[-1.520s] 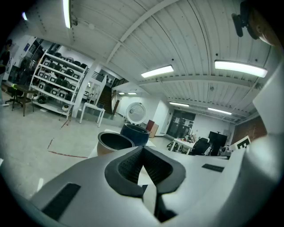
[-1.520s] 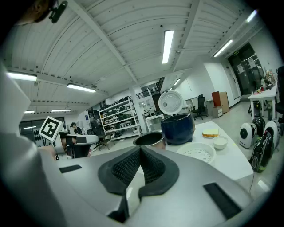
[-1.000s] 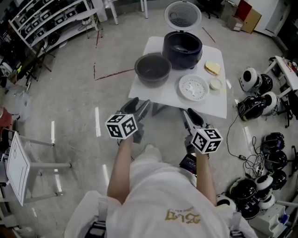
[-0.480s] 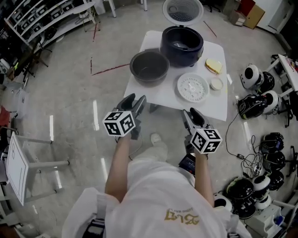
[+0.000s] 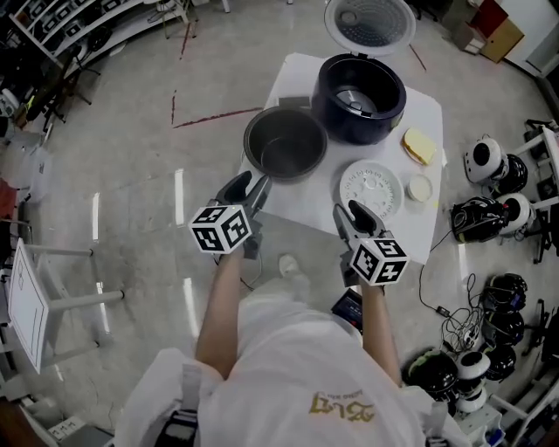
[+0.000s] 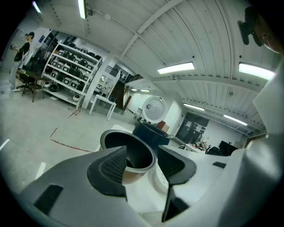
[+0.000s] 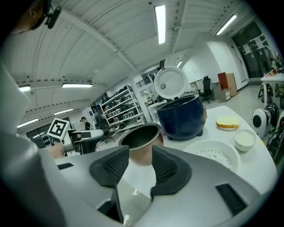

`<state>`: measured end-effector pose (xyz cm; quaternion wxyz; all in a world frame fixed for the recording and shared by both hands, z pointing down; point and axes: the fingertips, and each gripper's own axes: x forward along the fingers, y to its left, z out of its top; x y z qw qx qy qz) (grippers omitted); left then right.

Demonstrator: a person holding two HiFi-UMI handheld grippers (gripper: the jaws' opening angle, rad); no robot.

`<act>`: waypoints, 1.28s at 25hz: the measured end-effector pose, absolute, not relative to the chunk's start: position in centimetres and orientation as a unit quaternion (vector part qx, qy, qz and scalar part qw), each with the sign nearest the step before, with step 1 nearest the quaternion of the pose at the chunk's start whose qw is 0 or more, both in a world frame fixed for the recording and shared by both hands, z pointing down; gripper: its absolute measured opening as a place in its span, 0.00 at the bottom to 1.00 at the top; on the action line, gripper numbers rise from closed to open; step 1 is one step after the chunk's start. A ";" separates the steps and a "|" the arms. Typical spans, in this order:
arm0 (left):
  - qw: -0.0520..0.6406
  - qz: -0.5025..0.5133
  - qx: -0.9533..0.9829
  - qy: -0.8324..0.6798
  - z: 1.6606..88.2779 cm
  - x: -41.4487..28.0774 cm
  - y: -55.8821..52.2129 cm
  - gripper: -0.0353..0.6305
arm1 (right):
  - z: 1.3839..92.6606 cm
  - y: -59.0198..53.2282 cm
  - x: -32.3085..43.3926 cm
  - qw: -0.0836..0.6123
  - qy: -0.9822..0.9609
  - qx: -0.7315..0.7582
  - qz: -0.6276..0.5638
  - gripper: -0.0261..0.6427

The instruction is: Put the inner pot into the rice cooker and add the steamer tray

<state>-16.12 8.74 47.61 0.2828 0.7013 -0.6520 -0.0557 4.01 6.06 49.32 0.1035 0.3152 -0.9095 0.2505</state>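
Since a second ago the left hand-held gripper [image 5: 248,185] and the right hand-held gripper [image 5: 348,212] have both come forward to the bench [image 5: 301,199]; before, they hung well short of its near edge.

We see the inner pot [image 5: 285,144] upright near the middle of the head view. It stands on the bench just left of and below the rice cooker [image 5: 359,87], not inside it. The cooker's lid [image 5: 369,22] stands open at the top edge of the frame. The steamer tray [image 5: 370,186], a white perforated disc, lies flat on the bench to the right of the pot and below the cooker.

The left hand-held gripper sits at the pot's lower left, with its tips just beside the rim. Its own view frames the pot in the gap beyond the pads, which do not press on it. Its jaws stand apart and have just been closing a little, with nothing between them.

The right hand-held gripper lies lower right of the pot, at the bench's near edge just below the steamer tray. Its jaws stand apart and have just been opening, and they clamp nothing.

Farther right on the bench are a small white bowl [image 5: 420,189] and a yellow slab [image 5: 418,147].
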 end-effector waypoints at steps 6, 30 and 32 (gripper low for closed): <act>0.305 -0.052 0.677 -0.668 49.5 -19.8 5.5 0.39 | 50.6 1.3 1.0 0.118 -0.905 0.300 0.278 0.29; 0.370 -0.006 0.626 -0.687 56.7 -25.9 -0.8 0.38 | 55.2 -9.9 -6.6 0.163 -0.891 0.266 0.330 0.33; 0.376 -0.009 0.615 -0.693 57.0 -26.8 -0.6 0.38 | 55.4 -10.2 -7.6 0.172 -0.892 0.256 0.330 0.33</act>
